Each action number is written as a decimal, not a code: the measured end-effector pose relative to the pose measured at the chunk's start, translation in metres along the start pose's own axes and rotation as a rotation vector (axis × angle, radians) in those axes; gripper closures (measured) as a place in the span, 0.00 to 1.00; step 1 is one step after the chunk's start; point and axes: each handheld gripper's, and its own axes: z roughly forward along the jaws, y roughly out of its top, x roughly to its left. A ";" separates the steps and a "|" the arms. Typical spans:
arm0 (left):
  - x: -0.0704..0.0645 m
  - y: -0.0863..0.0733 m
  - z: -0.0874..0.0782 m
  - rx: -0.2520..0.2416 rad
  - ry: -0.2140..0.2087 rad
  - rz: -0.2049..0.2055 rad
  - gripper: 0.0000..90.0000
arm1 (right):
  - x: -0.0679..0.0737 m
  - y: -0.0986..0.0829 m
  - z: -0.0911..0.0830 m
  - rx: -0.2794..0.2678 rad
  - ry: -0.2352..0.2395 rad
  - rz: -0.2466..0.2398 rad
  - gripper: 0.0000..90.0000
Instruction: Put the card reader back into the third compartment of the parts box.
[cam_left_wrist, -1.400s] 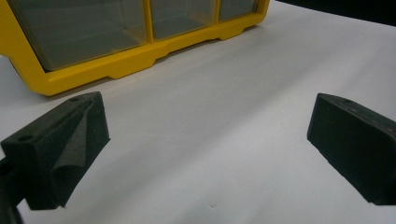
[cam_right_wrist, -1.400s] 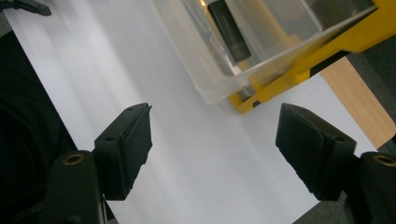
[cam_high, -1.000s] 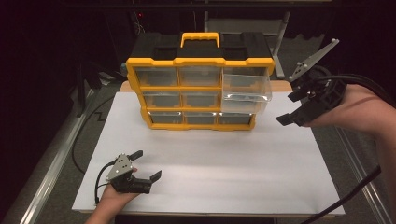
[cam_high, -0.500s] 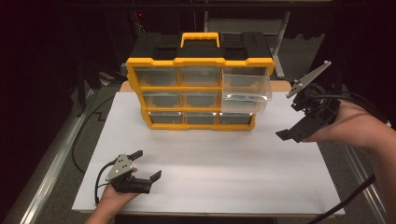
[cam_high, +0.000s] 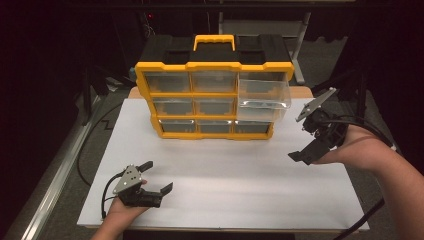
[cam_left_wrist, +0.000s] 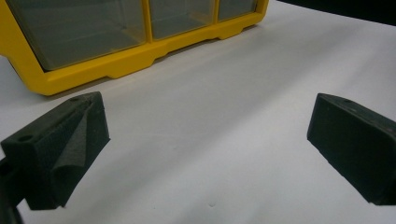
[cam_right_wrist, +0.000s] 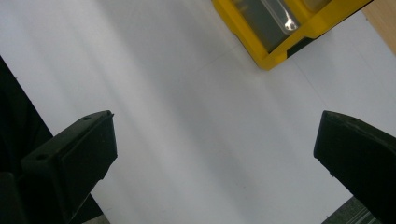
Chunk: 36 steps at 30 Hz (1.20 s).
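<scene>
A yellow and black organizer (cam_high: 215, 100) with clear drawers stands at the back of the white board (cam_high: 225, 170). Its top right drawer (cam_high: 264, 97) is pulled out. My left gripper (cam_high: 158, 175) rests open on the board's front left, nothing between its jaws. In the left gripper view the left gripper (cam_left_wrist: 205, 140) faces the organizer's bottom row (cam_left_wrist: 116, 42) across bare board. My right gripper (cam_high: 301, 141) hovers open at the right, below and to the right of the pulled-out drawer. From the right gripper (cam_right_wrist: 215, 149), the organizer's lower corner (cam_right_wrist: 275, 51) shows beyond white board.
The board lies on a wooden table (cam_high: 300, 92) with a metal rail (cam_high: 55, 185) along the left. A cable (cam_high: 92, 145) runs beside the board's left edge. Dark surroundings lie behind the organizer.
My right gripper has dropped and drawn back from beside the pulled-out drawer toward the board's right edge. The left gripper has stayed still.
</scene>
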 end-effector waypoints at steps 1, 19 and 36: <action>0.000 0.000 0.000 -0.002 0.001 -0.001 0.00 | 0.000 -0.001 0.003 0.005 -0.002 0.002 0.00; 0.000 0.000 0.000 0.000 -0.001 -0.001 0.00 | 0.008 -0.013 0.059 0.025 -0.004 -0.018 0.00; 0.000 0.000 0.000 0.003 -0.003 -0.004 0.00 | 0.019 -0.028 0.118 0.056 0.022 0.001 0.00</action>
